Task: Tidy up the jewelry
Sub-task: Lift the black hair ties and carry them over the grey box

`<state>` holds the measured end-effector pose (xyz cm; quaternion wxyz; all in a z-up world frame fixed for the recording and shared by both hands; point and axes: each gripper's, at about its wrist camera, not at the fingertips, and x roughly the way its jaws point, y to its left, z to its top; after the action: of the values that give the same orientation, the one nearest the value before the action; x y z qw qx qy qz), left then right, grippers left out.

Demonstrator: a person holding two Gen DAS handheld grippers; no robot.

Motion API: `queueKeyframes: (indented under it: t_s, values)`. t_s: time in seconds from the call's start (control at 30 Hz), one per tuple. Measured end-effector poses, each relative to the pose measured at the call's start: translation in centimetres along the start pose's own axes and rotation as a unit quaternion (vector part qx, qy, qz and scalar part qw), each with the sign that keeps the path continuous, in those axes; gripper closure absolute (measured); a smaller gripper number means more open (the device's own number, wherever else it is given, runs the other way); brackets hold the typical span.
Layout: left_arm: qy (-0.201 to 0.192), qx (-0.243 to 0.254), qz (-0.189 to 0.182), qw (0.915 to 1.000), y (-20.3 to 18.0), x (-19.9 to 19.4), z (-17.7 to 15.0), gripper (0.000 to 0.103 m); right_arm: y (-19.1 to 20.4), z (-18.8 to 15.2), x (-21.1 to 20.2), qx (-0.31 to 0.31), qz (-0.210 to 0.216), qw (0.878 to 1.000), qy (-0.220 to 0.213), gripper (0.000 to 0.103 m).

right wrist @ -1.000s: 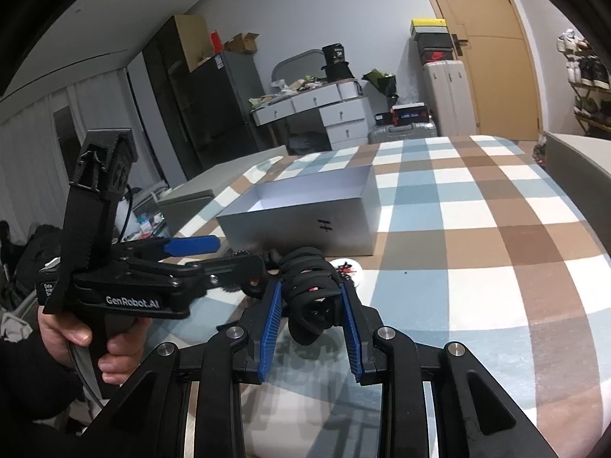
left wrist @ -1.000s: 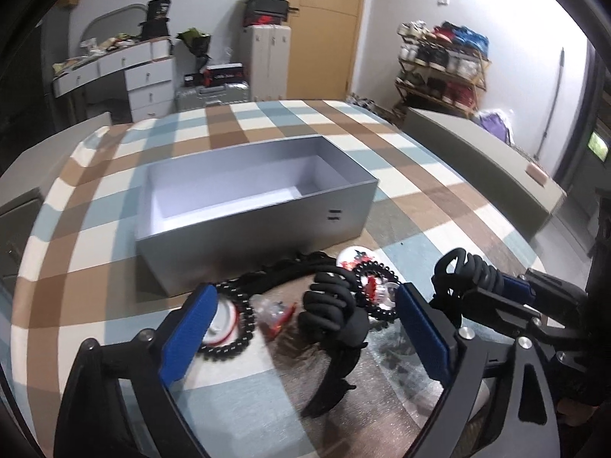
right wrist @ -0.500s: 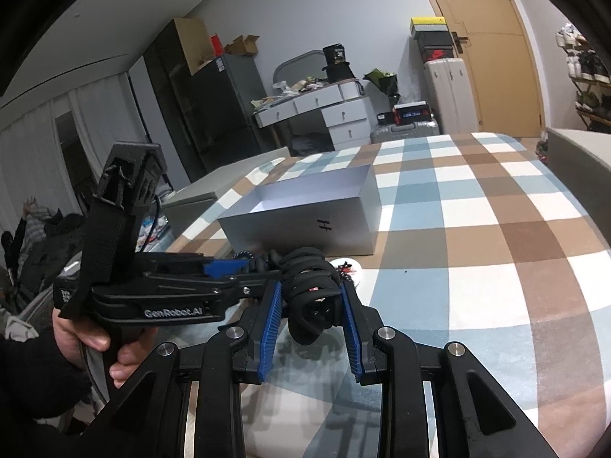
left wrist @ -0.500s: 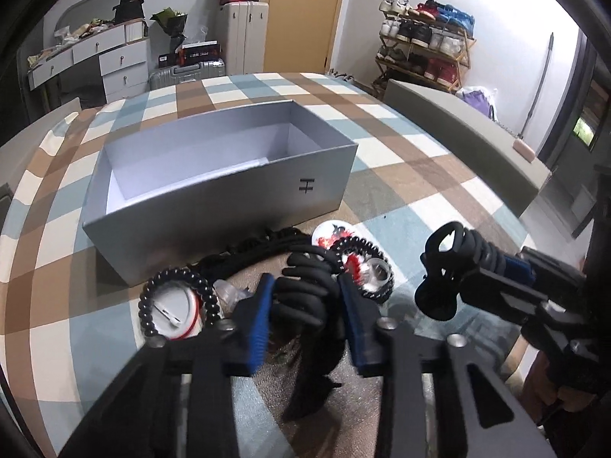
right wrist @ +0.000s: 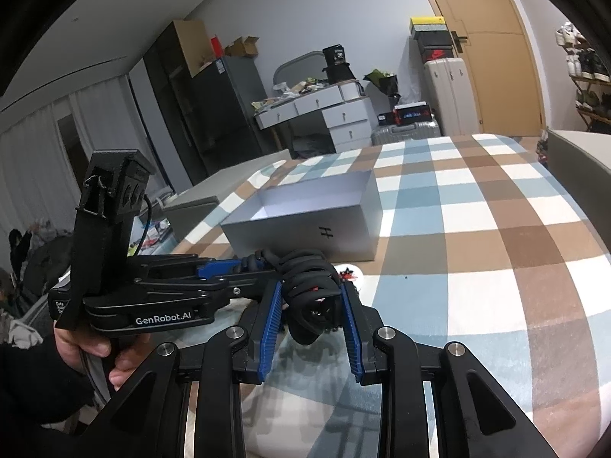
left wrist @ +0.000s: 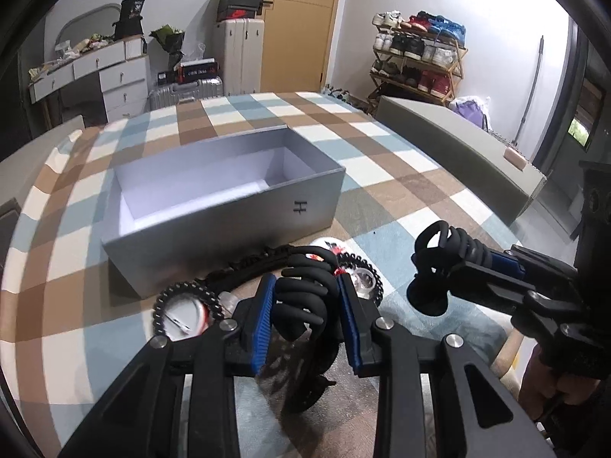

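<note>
Both hand-held grippers, left (left wrist: 305, 309) and right (right wrist: 311, 305), each clench a black hair claw (left wrist: 301, 297). The grey box (left wrist: 214, 221) at twelve o'clock looks empty; beaded bracelets (left wrist: 183, 309) remain on the desk (left wrist: 420, 198).

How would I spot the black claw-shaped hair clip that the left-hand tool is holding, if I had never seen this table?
Find the open grey box on the checked tablecloth. Just in front of its near wall lies a small heap of hair accessories, and the left tool is closed on one of them: the black claw clip. Unlike the beaded black rings beside it, it has thick curved prongs.
</note>
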<state>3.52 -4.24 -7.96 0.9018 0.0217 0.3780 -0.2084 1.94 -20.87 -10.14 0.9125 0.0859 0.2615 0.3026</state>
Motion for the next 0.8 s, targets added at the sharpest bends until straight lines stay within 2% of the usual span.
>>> queueKeyframes:
  t_s: [0.2, 0.47, 0.8]
  values:
    - [-0.021, -0.006, -0.004, 0.9998, 0.1, -1.4, 0.6, 0.077, 0.4, 1.1, -0.7, 0.001, 0.007, 1.000, -0.014, 0.074]
    - [-0.071, -0.018, 0.007, 0.9973, 1.0, -3.9, 2.1, 0.077, 1.7, 3.9, -1.0, -0.008, 0.032, 0.999, -0.034, 0.074]
    - [-0.100, -0.045, 0.034, 0.9933, 4.7, -3.8, 4.8, 0.077, 1.1, 9.2, 3.2, 0.008, 0.079, 0.997, -0.016, 0.074]
